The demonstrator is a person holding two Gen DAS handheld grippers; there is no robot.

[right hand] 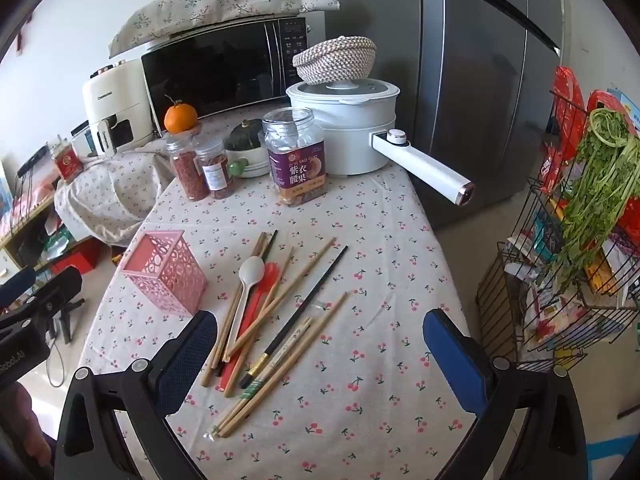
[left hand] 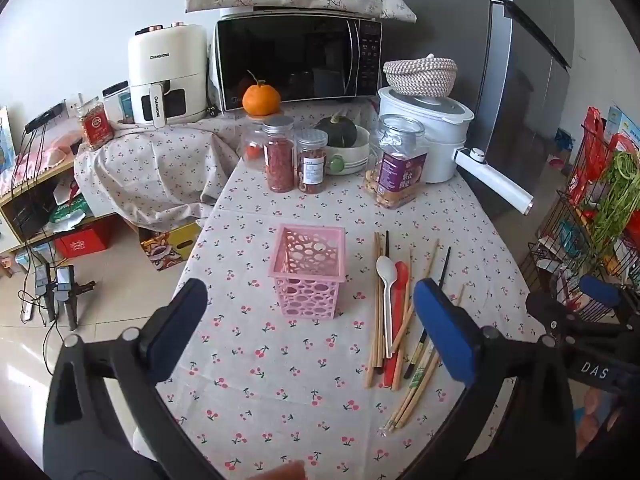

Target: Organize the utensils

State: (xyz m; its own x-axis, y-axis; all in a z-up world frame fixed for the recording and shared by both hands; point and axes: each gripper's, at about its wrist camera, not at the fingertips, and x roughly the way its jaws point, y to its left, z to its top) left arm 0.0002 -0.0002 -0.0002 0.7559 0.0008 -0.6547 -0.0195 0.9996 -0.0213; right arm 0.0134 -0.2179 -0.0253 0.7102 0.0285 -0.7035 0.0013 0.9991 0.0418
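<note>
A pink perforated utensil holder (left hand: 308, 272) (right hand: 164, 272) stands upright and empty on the cherry-print tablecloth (left hand: 280, 380). To its right lies a loose pile: a white spoon (left hand: 387, 276) (right hand: 250, 276), a red spoon (left hand: 401, 280) (right hand: 269, 276), several wooden chopsticks (left hand: 426, 268) (right hand: 308, 268), a black chopstick (right hand: 316, 292) and a wrapped pair of chopsticks (right hand: 260, 388). My left gripper (left hand: 310, 296) hovers open just short of the holder, with nothing between its fingers. The right gripper (right hand: 320, 324) hangs open over the near end of the pile, apart from it.
Spice jars (left hand: 279, 154), a nut jar (right hand: 296, 156), a squash in a bowl (left hand: 340, 136) and a white pot with a long handle (right hand: 424, 164) crowd the table's far end. Behind stand a microwave (left hand: 296, 64) and fridge (right hand: 480, 80). A wire rack (right hand: 568, 280) stands right.
</note>
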